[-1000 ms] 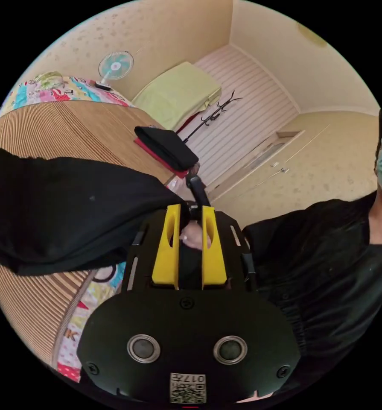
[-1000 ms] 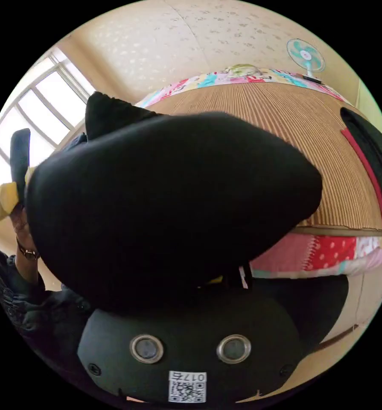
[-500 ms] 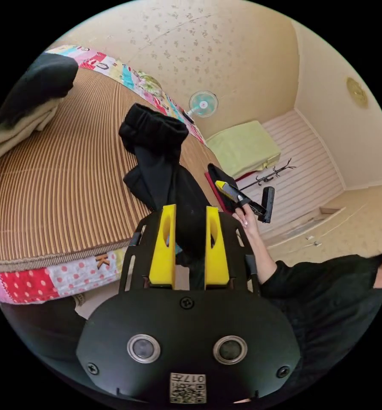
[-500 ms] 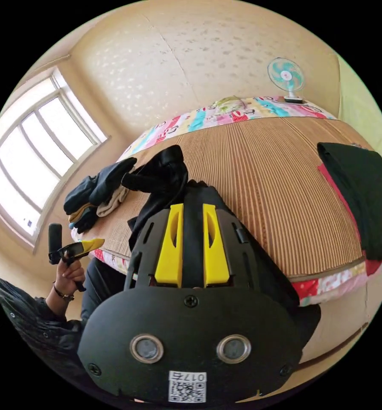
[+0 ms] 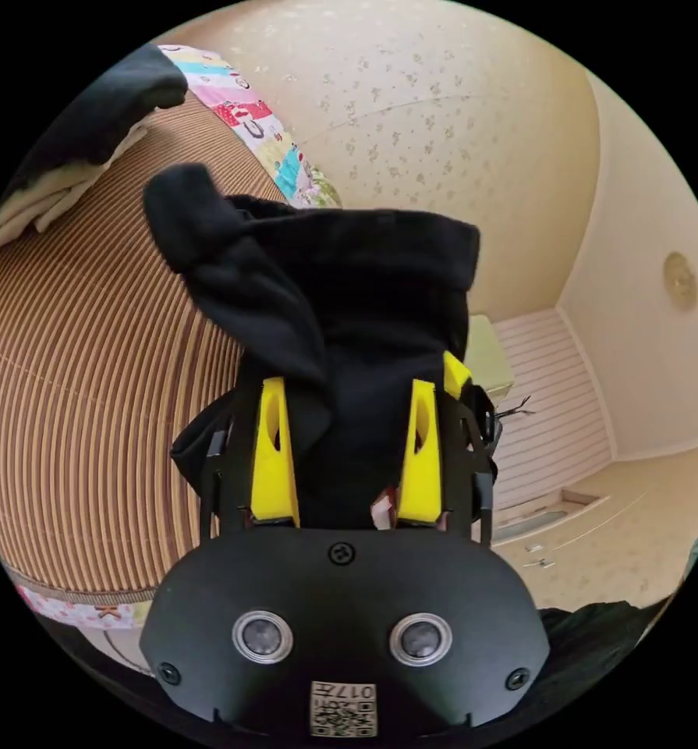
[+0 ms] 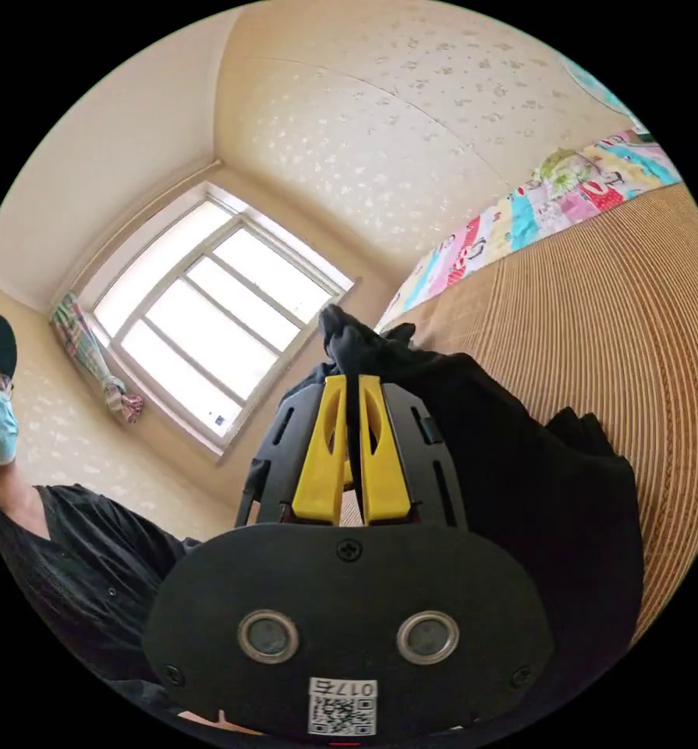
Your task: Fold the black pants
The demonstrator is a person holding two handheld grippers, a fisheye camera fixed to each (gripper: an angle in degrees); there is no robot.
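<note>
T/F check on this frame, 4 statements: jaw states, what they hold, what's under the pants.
1. The right gripper is shut on the black pants. True.
2. The left gripper has its jaws closed tight together. False: they stand apart, with pants fabric bunched between them.
3. The pants hang over a ribbed mat. True.
4. The window is covered by a curtain. False: its panes are bare and bright; the cloth hangs beside it.
</note>
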